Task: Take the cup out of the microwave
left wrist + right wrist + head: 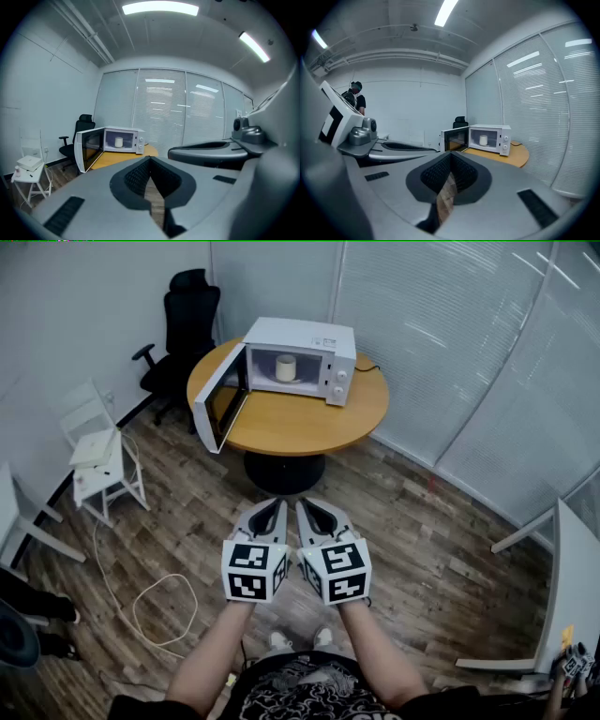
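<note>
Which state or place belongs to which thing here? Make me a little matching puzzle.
Things:
1. cup
2. microwave door
3. office chair
4. left claw

Places or states:
A. swung open
B. shut, holding nothing
C. inside the microwave
D. on the floor beyond the round table

Pairs: 1-C, 2-A, 3-D, 4-B

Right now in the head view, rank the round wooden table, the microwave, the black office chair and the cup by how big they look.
1. round wooden table
2. microwave and black office chair: near alike, the chair farther off, so unranked
3. cup
</note>
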`<state>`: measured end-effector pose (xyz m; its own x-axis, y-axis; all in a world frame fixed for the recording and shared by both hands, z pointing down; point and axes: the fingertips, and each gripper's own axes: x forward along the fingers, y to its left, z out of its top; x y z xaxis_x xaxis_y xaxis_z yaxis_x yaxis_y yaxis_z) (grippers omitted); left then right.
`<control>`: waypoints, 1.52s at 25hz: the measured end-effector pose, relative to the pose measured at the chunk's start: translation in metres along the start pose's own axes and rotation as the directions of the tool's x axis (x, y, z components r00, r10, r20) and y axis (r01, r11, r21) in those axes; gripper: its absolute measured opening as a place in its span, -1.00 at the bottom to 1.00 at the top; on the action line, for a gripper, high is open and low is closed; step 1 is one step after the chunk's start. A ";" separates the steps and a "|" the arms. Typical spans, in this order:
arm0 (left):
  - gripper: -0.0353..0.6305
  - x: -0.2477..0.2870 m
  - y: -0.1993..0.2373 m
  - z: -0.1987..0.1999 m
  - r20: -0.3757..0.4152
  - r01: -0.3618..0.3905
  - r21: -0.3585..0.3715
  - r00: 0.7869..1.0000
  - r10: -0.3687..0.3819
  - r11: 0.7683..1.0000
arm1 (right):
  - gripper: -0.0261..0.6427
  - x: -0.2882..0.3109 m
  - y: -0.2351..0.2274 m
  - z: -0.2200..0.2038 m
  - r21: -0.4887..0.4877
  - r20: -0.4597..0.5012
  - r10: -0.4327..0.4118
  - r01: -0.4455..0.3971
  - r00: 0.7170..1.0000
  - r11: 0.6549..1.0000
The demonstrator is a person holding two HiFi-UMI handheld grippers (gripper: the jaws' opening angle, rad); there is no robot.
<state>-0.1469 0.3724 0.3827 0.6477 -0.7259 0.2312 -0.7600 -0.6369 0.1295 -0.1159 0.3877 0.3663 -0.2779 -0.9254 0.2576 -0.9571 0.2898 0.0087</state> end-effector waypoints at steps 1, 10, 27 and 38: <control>-0.87 0.000 0.001 0.001 0.002 0.002 0.003 1.000 -0.002 1.000 | -0.88 0.001 0.002 0.000 -0.002 -0.001 0.001 -0.001 1.000 1.000; -0.87 0.000 0.013 -0.001 -0.001 0.022 -0.007 1.000 -0.022 1.000 | -0.88 0.010 0.011 -0.002 -0.003 -0.017 -0.012 0.012 1.000 1.000; -0.87 0.038 0.030 -0.006 -0.034 0.022 0.010 0.999 -0.021 1.000 | -0.88 0.043 -0.006 -0.011 0.033 -0.023 0.006 -0.005 1.000 0.999; -0.87 0.113 0.038 0.012 -0.042 -0.028 0.039 0.999 0.030 0.999 | -0.88 0.094 -0.068 0.000 0.035 -0.010 0.054 -0.054 0.998 0.998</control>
<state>-0.1026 0.2632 0.4026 0.6220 -0.7328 0.2757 -0.7752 -0.6258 0.0856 -0.0770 0.2805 0.3896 -0.3287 -0.9058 0.2673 -0.9429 0.3306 -0.0392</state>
